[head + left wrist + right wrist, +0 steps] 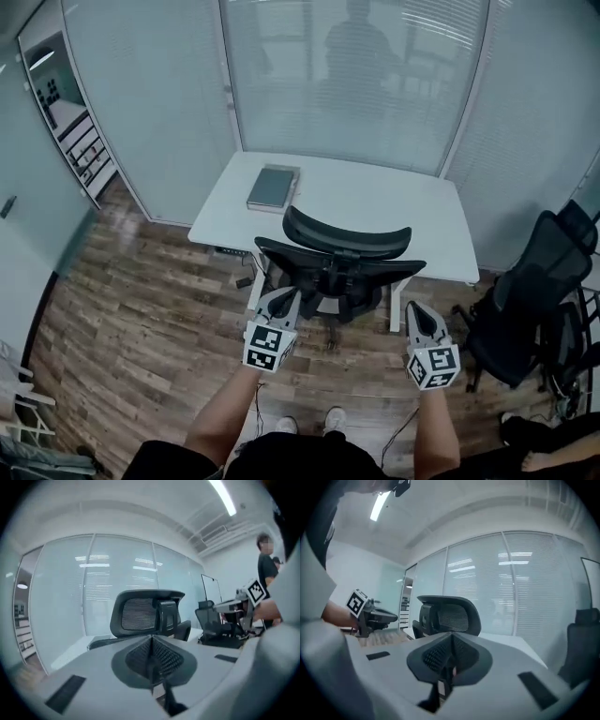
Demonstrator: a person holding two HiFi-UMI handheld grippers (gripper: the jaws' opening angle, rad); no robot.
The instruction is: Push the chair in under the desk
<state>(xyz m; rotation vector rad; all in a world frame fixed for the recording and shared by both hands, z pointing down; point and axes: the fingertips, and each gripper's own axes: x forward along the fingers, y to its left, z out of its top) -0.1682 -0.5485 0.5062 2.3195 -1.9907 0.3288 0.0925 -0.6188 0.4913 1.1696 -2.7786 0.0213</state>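
Observation:
A black mesh office chair (337,258) stands with its seat tucked under the white desk (375,202); its backrest and headrest face me. My left gripper (283,296) is held level just behind the left side of the backrest, jaws shut with nothing between them. My right gripper (418,309) hovers to the right of the chair, also shut and empty. In the left gripper view the headrest (145,613) rises beyond the closed left gripper (151,641). The right gripper view shows the same headrest (450,616) past the closed right gripper (451,639). Neither gripper touches the chair.
A grey book (273,187) lies on the desk's left end. A second black chair (534,291) stands at the right, next to a seated person's legs (553,455). Frosted glass walls (356,75) enclose the desk, and a shelf (80,141) sits behind glass at the left.

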